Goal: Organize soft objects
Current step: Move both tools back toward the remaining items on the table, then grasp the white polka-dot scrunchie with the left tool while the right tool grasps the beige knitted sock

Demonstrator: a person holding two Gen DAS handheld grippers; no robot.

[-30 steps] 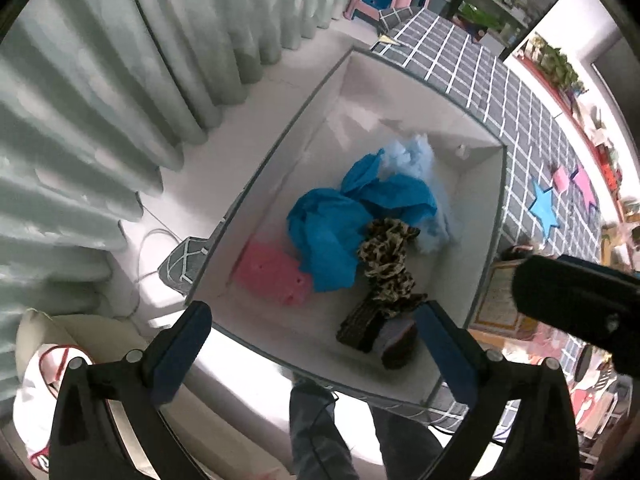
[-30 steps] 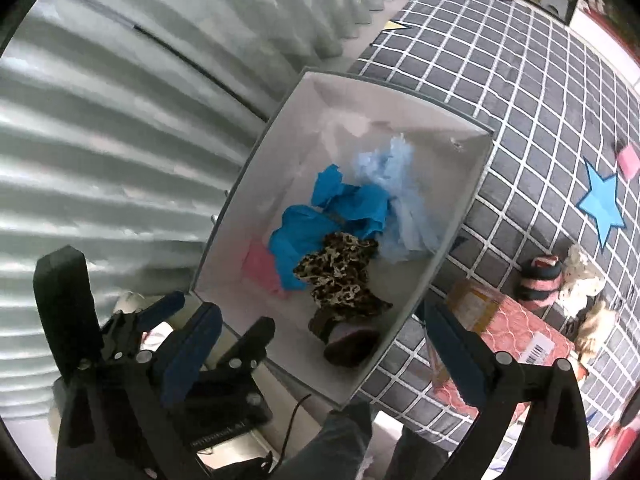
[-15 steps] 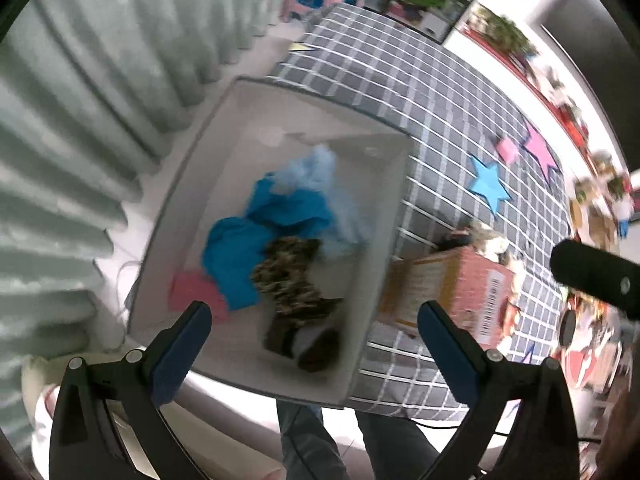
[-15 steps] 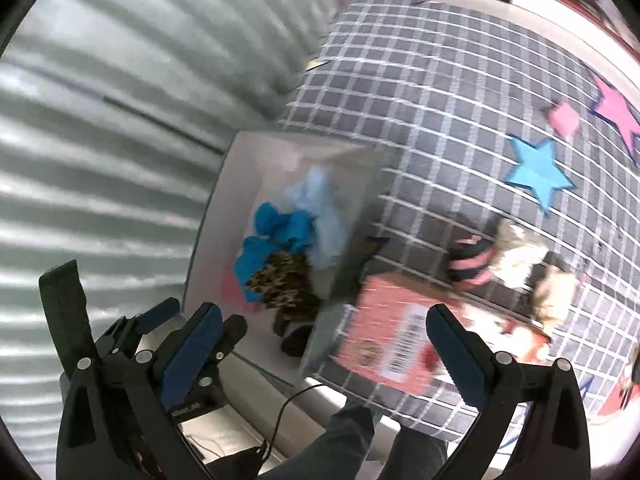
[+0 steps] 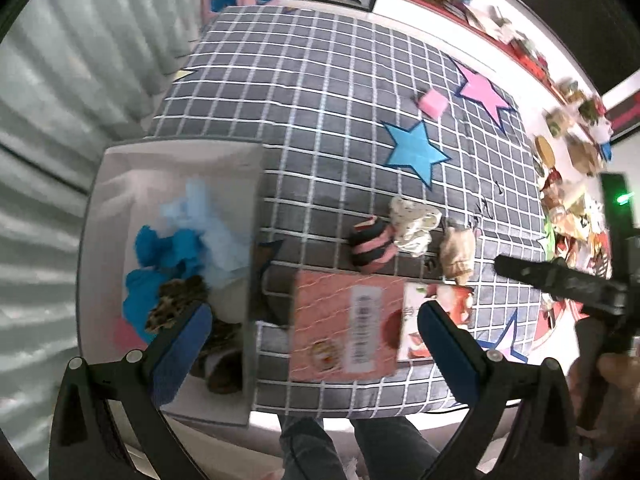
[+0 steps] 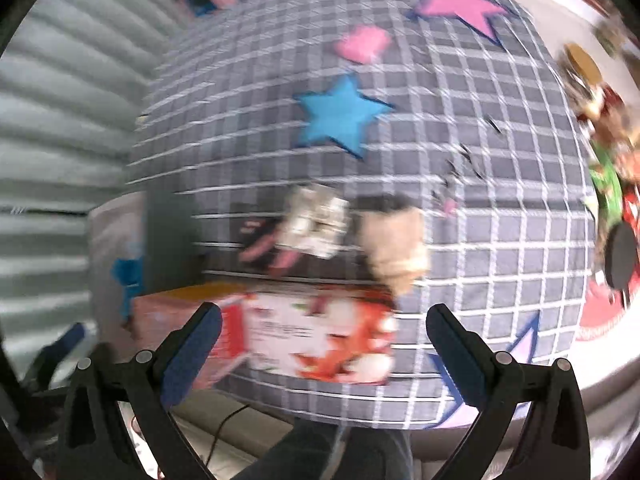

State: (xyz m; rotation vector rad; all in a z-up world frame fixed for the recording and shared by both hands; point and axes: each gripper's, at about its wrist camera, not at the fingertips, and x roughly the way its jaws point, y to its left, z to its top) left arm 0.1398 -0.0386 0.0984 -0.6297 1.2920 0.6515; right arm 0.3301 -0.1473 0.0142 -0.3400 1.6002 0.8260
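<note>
Moved: both views swung from the bin (image 5: 168,168) at left toward the table (image 5: 320,120).
Left tool (image 5: 312,320): open, empty.
Right tool (image 6: 324,324): open, empty.

Right-wrist view is motion-blurred; soft items (image 6: 316,222) there stay indistinct.

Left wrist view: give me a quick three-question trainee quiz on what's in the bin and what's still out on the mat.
1. True or false: the black-and-pink striped sock already lies inside the white bin.
2. Multiple choice: which star lies nearest the cream scrunchie? A) pink star B) blue star C) neither is on the mat
3. Fill in: both tongs, left and right, are ____ and hold nothing.

Key: 1 false, it lies on the checked mat beside the pink box. 2 B. 3 open.
</note>
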